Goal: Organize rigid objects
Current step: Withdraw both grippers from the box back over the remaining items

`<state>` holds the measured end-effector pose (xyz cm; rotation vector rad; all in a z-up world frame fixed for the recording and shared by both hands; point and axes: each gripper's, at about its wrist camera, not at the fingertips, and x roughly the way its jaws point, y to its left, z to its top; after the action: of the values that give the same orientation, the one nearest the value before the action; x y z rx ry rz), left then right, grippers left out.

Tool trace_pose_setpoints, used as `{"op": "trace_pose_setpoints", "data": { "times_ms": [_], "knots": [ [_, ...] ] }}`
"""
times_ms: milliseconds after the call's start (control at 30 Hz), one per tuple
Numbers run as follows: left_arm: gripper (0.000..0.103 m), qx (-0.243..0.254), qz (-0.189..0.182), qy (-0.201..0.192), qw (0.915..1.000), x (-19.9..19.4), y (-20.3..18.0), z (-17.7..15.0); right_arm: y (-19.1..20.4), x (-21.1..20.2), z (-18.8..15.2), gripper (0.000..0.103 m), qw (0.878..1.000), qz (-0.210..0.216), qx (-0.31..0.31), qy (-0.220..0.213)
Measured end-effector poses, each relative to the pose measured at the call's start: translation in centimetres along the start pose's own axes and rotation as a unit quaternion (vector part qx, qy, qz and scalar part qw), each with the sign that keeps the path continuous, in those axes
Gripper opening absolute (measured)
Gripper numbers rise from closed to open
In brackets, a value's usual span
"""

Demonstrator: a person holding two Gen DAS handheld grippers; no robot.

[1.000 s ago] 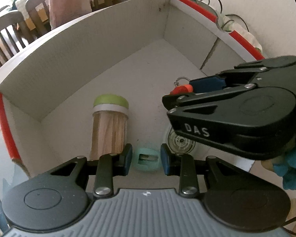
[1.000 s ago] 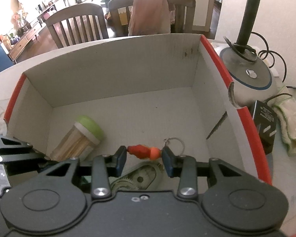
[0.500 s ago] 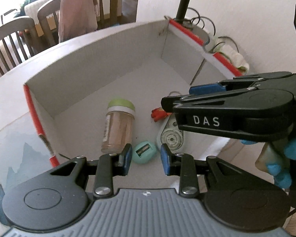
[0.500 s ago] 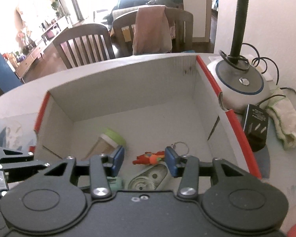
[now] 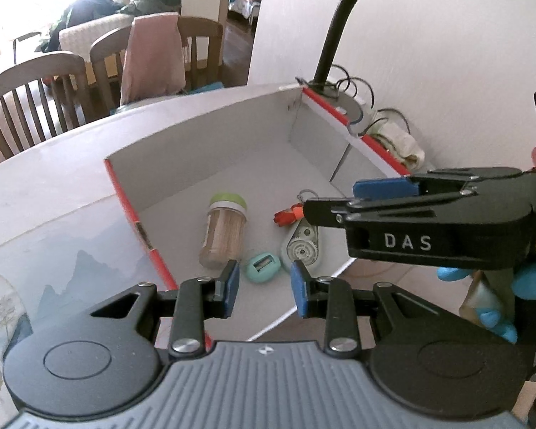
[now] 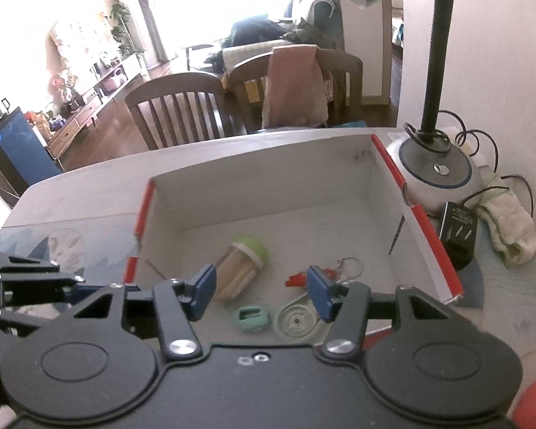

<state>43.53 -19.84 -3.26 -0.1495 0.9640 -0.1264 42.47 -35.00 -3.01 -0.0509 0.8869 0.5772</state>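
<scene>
L gripper (image 5: 262, 284): jaws part spread, nothing between. R gripper (image 6: 261, 291): jaws spread wider, have just been opening, empty; both above box (image 6: 253, 196). On box floor: toothpick jar (image 6: 241, 268), red keychain (image 6: 298, 279), tape dispenser (image 6: 296, 318), green sharpener (image 6: 251, 319), all near front wall.

Risk, judged: items close together, so a reach for one may knock its neighbour; jar on its side could roll if nudged.

Jar's long axis runs front-to-back, green lid toward far wall. Keychain lies crosswise, ring to the right.
</scene>
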Motion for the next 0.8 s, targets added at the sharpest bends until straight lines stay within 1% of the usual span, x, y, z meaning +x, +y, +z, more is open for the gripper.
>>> {"op": "trace_pose_setpoints", "data": {
  "times_ms": [233, 567, 733, 767, 800],
  "knots": [
    [0.030, -0.007, -0.012, -0.027, 0.9995, -3.8, 1.9, -2.3, 3.0, -2.8, -0.8, 0.060, 1.000, 0.012, -0.008, -0.026],
    [0.030, -0.006, -0.026, -0.072, 0.9970, -9.9, 4.8, -5.7, 8.1, -5.6, -2.7, 0.063, 0.998, 0.029, -0.011, -0.053],
    [0.031, -0.006, -0.027, -0.087, 0.9958, -12.2, 6.4, -7.5, 11.0, -6.6, -3.8, 0.070, 0.997, 0.041, -0.008, -0.065],
    [0.035, -0.006, -0.027, -0.090, 0.9956, -12.7, 6.8, -8.0, 11.5, -6.8, -4.1, 0.071, 0.997, 0.042, -0.009, -0.067],
    [0.047, -0.006, -0.026, -0.093, 0.9953, -13.2, 7.2, -8.4, 12.1, -7.1, -4.4, 0.072, 0.997, 0.044, -0.010, -0.070]
  ]
}}
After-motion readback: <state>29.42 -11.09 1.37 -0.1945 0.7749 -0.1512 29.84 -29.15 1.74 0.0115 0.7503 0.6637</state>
